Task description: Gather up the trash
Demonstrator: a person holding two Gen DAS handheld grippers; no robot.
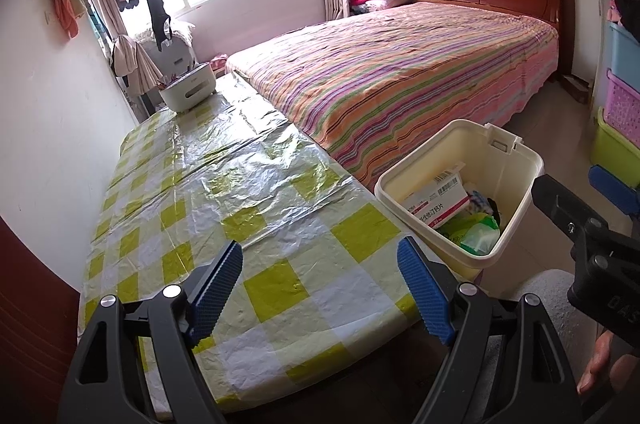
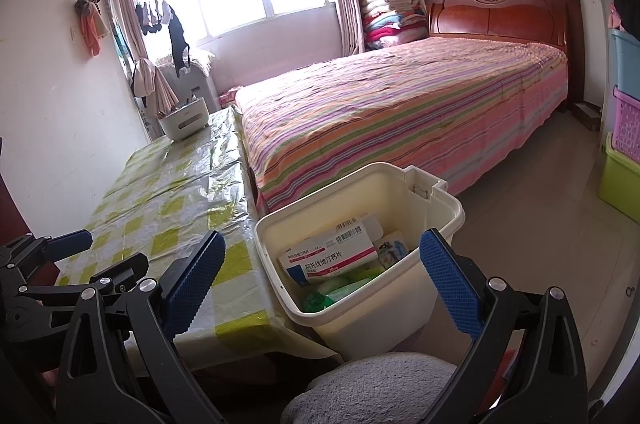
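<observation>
We see the counter [image 1: 224, 184] running along the left wall with a tub [image 1: 188, 96] at its far end, the bed [image 1: 400, 72] just beside it on the right, and the bin [image 2: 408, 316] at the counter's near right corner, holding a box [image 2: 332, 258] atop what may be wrappers.

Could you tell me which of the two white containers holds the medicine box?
The cream bin beside the table, holding the medicine box; the small white basket sits at the table's far end.

Both wrist cams are tilting down, facing the bed [image 1: 400, 72] and window. Left is sitting over the table [image 1: 224, 192], right close above the bin [image 2: 404, 184]. Both are sharing table, bin, bed.
</observation>
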